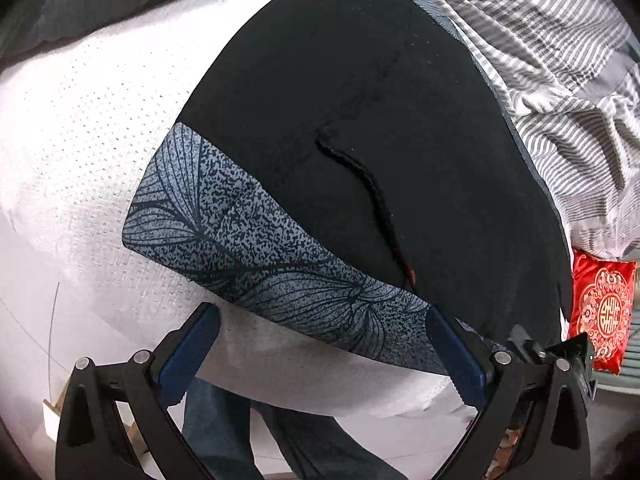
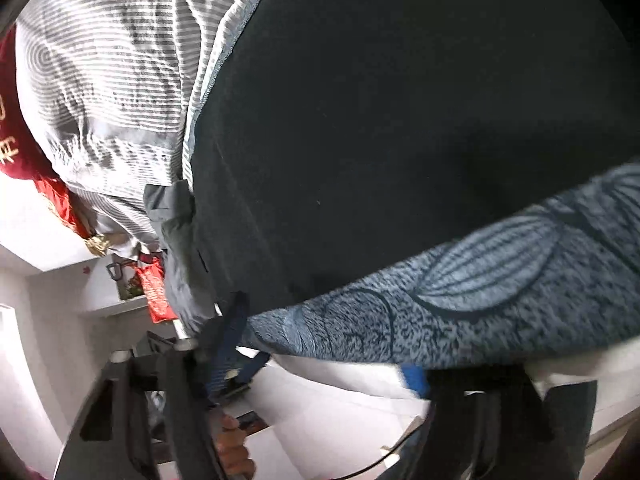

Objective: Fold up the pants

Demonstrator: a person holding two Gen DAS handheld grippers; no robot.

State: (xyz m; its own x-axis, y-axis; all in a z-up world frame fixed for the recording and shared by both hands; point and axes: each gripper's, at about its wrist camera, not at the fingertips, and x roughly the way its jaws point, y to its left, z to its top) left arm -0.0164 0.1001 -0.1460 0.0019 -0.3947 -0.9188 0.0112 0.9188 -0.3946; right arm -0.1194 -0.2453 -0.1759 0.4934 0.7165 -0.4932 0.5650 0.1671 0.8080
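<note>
Black pants [image 1: 360,128] lie flat on a white textured bed surface [image 1: 80,152], spread as one broad dark panel. A wide blue-grey band [image 1: 256,256] printed with dark veined leaf shapes runs along the end nearest the bed's front edge. A thin black drawstring [image 1: 360,184] curls across the dark cloth. The far side touches striped bedding [image 1: 552,72].
</note>
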